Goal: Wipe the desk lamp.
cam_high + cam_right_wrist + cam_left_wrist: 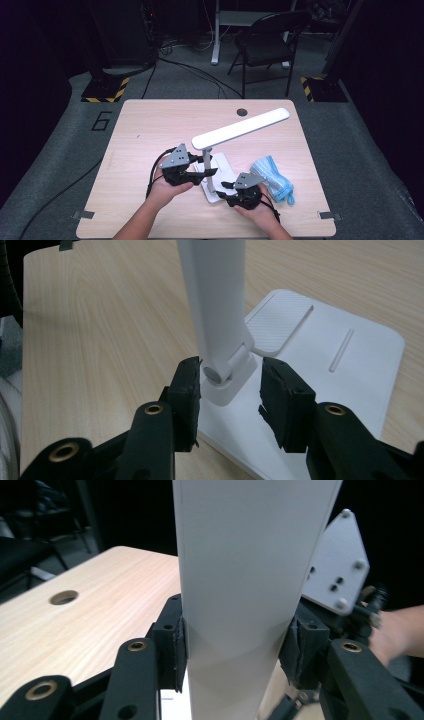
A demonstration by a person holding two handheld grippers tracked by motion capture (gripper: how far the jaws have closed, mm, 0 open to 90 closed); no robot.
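Counter [150, 130] is carrying a white desk lamp [240, 129], with open wood lying beyond the fingers on the left and a blue cloth [272, 177] lying just outside the right gripper [227, 191]. Left gripper [235, 650] is clamping the lamp's post, pads pressing both sides. Right fingers [185, 390] are standing half open around the hinge at the lamp base [360, 355], not gripping. Judgement: keep the left clamp steady, centre the hinge, then close square.

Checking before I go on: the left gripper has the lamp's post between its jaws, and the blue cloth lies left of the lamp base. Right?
Not quite. In the high view the blue cloth lies right of the lamp base, beside the right gripper. The rest holds: the left gripper has the lamp's post between its jaws.
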